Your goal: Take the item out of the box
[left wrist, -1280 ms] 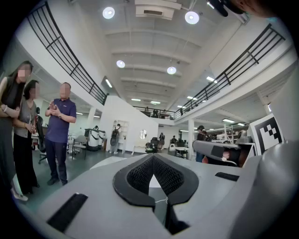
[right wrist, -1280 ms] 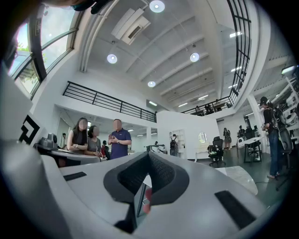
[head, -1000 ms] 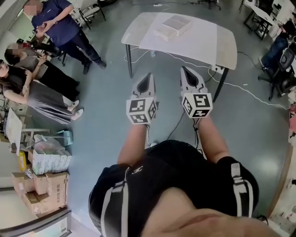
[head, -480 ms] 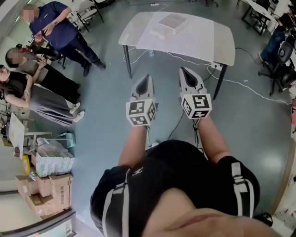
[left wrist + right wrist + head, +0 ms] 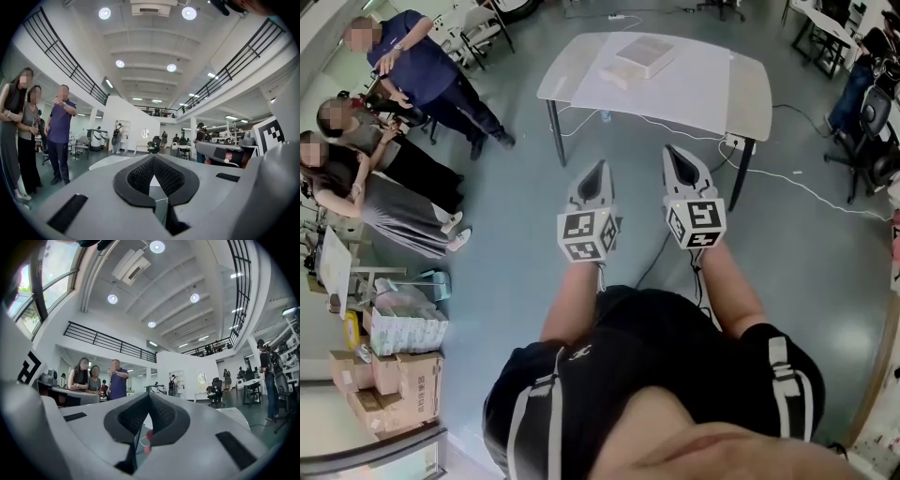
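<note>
A flat white box (image 5: 642, 54) lies at the far side of a pale table (image 5: 722, 89), well ahead of me in the head view. Both grippers are held side by side in the air over the floor, short of the table. My left gripper (image 5: 596, 169) points at the table with its tips together and nothing between them; in the left gripper view its tips (image 5: 152, 157) meet. My right gripper (image 5: 673, 153) is also shut and empty, and its tips (image 5: 149, 394) touch in the right gripper view. What is inside the box cannot be seen.
Three people (image 5: 403, 70) stand at the left, seen also in both gripper views. Stacked cartons (image 5: 384, 375) sit at the lower left. A white cable (image 5: 806, 192) runs across the grey floor by the table leg (image 5: 748, 171). Office chairs (image 5: 862, 122) stand at the right.
The table, the box and the people have slid slightly down in the head view. Both grippers keep their side-by-side pose and stay shut.
</note>
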Demonstrator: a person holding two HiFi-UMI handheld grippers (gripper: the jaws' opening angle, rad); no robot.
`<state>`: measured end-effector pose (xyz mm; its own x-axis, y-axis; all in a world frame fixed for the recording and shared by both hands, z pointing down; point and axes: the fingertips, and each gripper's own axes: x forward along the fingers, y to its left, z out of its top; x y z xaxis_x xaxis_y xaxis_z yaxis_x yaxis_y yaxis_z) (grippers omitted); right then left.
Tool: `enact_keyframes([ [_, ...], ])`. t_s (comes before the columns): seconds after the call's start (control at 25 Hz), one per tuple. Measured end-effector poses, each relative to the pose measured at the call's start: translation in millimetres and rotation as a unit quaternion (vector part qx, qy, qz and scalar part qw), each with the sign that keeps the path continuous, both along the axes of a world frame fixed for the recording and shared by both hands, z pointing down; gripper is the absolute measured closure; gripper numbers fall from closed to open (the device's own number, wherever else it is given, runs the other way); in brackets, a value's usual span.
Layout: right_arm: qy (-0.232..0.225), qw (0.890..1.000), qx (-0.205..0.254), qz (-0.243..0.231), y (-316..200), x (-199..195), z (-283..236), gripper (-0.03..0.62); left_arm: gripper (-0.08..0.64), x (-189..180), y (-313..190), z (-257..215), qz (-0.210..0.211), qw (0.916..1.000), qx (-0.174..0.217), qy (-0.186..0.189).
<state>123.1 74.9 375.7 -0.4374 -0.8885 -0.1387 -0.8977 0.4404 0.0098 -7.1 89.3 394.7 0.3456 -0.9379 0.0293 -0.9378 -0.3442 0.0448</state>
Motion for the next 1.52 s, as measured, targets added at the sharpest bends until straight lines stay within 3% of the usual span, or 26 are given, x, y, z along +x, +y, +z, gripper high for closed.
enact_keyframes([
  [0.64,0.009,1.000,0.007,-0.009,-48,-1,8,0.581,0.548,7,-43,7,-0.002,0.9999,0.015,0.005],
  [1.12,0.027,1.000,0.011,0.004,-159,-32,17,0.581,0.548,-18,-165,19,0.021,0.9995,0.013,0.019],
  [1.52,0.031,0.999,-0.015,0.006,-267,-62,36,0.581,0.548,-42,-273,38,0.028,0.9994,-0.013,0.014],
])
